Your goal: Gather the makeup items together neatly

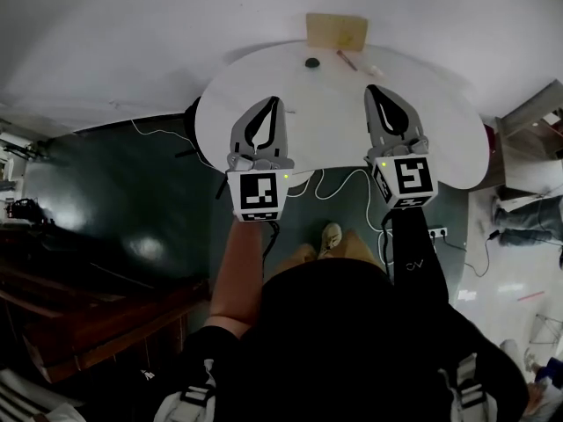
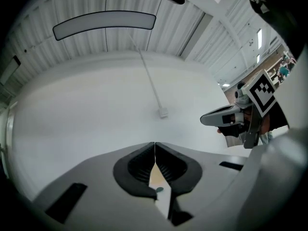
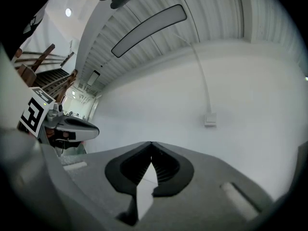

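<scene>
In the head view a white round table (image 1: 327, 126) lies ahead, and a few small makeup items sit near its far edge. They are a dark round piece (image 1: 311, 61), a thin reddish stick (image 1: 347, 60) and a small pale item (image 1: 374, 70). My left gripper (image 1: 275, 101) reaches over the table's near left part, shut and empty. My right gripper (image 1: 371, 88) hovers over the near right part, also shut with nothing in it. In the left gripper view the left gripper (image 2: 154, 144) shows its jaws touching. The right gripper (image 3: 151, 143) looks the same in the right gripper view. Both stand well short of the items.
A tan board (image 1: 336, 31) rests at the table's far edge against the white wall. White cables (image 1: 330, 183) and a power strip (image 1: 437, 232) lie on the dark floor below. Wooden furniture (image 1: 97, 323) stands at the left. A wall socket (image 2: 163, 112) faces both grippers.
</scene>
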